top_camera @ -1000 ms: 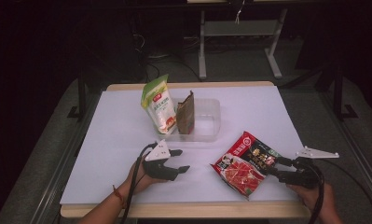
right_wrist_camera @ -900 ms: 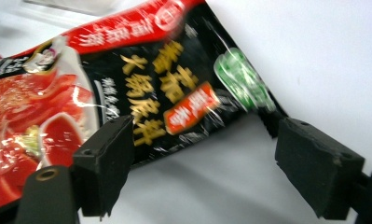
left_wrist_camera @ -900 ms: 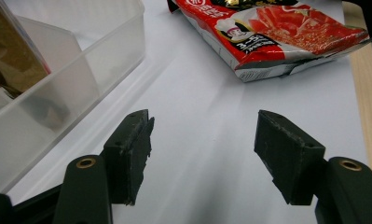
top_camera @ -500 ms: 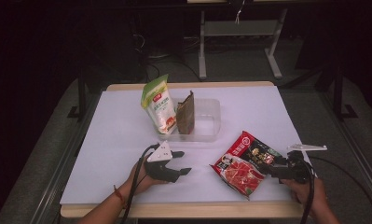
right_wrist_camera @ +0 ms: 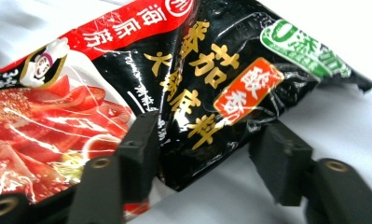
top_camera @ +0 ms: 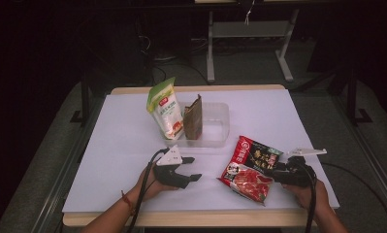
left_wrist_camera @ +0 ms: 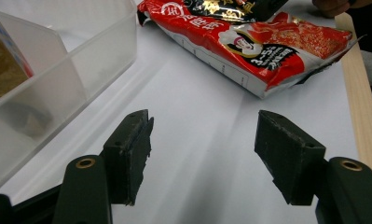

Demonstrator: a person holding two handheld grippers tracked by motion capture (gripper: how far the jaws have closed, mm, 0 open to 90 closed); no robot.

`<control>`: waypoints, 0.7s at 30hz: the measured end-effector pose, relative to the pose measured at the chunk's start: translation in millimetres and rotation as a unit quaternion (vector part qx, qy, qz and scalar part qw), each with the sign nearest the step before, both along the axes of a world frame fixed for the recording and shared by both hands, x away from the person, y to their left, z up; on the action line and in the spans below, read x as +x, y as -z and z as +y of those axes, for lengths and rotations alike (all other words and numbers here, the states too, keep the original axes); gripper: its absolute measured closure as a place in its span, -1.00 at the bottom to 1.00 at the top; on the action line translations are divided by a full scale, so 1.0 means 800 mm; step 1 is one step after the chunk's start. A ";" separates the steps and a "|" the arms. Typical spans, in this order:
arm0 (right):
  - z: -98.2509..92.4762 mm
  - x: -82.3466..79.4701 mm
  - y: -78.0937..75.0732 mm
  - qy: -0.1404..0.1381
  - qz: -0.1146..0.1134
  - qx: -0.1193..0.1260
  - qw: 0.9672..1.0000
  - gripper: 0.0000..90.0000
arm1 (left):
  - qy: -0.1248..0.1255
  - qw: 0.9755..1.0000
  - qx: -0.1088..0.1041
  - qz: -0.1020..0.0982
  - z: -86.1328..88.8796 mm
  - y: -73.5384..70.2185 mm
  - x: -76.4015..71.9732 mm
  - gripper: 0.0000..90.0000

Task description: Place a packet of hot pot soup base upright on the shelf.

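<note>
A red and black food packet [top_camera: 249,167] [left_wrist_camera: 249,42] [right_wrist_camera: 197,70] lies flat on the white table near the front right. My right gripper [top_camera: 274,171] [right_wrist_camera: 204,154] lies low at its right end, with the black corner of the packet between its jaws. The jaws have just been closing; the left pad [right_wrist_camera: 144,144] touches the foil and the right pad [right_wrist_camera: 279,158] stands a little off it. My left gripper [top_camera: 193,169] [left_wrist_camera: 204,172] rests on the table left of the packet, open, with only bare table between its pads.
A clear plastic box [top_camera: 215,121] [left_wrist_camera: 81,70] stands at mid table. A green and white pouch [top_camera: 164,109] and a brown pouch [top_camera: 193,119] [left_wrist_camera: 2,65] stand upright at its left end. The wooden table edge [left_wrist_camera: 361,107] runs close by the packet.
My right gripper has slid left until its jaws straddle the packet's right corner, and the jaws stand narrower. The left gripper and the packet have stayed put.
</note>
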State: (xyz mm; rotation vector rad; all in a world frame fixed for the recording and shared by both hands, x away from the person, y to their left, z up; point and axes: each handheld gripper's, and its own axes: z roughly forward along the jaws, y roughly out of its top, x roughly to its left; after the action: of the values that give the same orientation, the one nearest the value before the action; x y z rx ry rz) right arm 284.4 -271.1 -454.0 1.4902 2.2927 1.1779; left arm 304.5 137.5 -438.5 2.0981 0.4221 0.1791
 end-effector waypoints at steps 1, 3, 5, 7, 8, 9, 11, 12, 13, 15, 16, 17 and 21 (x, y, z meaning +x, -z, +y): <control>0.001 0.000 0.000 -0.005 -0.002 -0.001 1.000 0.12 | -0.001 1.000 0.001 0.000 0.000 0.000 0.000 -0.21; 0.002 0.001 0.001 -0.012 0.003 0.012 1.000 0.31 | -0.003 1.000 -0.001 0.004 -0.002 -0.001 0.002 -0.21; 0.010 0.002 0.000 -0.020 0.000 0.011 1.000 0.43 | -0.004 1.000 -0.004 0.005 -0.003 -0.001 0.003 -0.21; 0.014 0.002 -0.001 -0.021 -0.001 0.008 1.000 0.46 | -0.002 1.000 -0.006 0.010 -0.004 0.000 0.003 -0.21; 0.014 0.002 -0.002 -0.024 -0.002 0.005 1.000 0.50 | -0.002 1.000 -0.004 0.012 -0.005 0.001 0.003 -0.21; 0.012 0.002 -0.002 -0.025 -0.002 0.008 1.000 0.53 | -0.001 1.000 0.001 0.012 -0.007 0.002 0.004 -0.21; 0.011 0.002 -0.003 -0.025 -0.001 0.011 1.000 0.55 | -0.003 1.000 0.004 0.014 -0.008 0.003 0.005 -0.21; 0.011 0.001 -0.003 -0.025 -0.003 0.008 1.000 0.57 | -0.004 1.000 0.003 0.017 -0.009 0.003 0.006 -0.21; 0.012 0.000 -0.004 -0.026 -0.008 0.004 1.000 0.59 | -0.005 1.000 0.001 0.018 -0.010 0.004 0.007 -0.21; 0.011 -0.004 -0.006 -0.028 -0.018 0.003 0.999 0.63 | -0.011 1.000 -0.006 0.024 -0.012 0.003 0.009 -0.21; 0.011 -0.005 -0.006 -0.028 -0.022 0.004 0.999 0.64 | -0.012 0.999 -0.010 0.028 -0.013 0.003 0.011 -0.21; 0.010 -0.008 -0.006 -0.028 -0.028 0.005 0.999 0.65 | -0.012 0.999 -0.014 0.032 -0.014 0.002 0.012 -0.23; 0.009 -0.017 -0.007 -0.035 -0.053 0.004 0.998 0.67 | -0.020 0.998 -0.027 0.052 -0.020 0.002 0.021 -0.27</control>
State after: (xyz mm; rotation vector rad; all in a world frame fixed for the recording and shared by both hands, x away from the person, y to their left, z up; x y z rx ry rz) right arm 271.2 -264.2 -448.1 1.3261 2.2893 1.2547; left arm 321.2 121.5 -440.0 2.0519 0.5267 0.0806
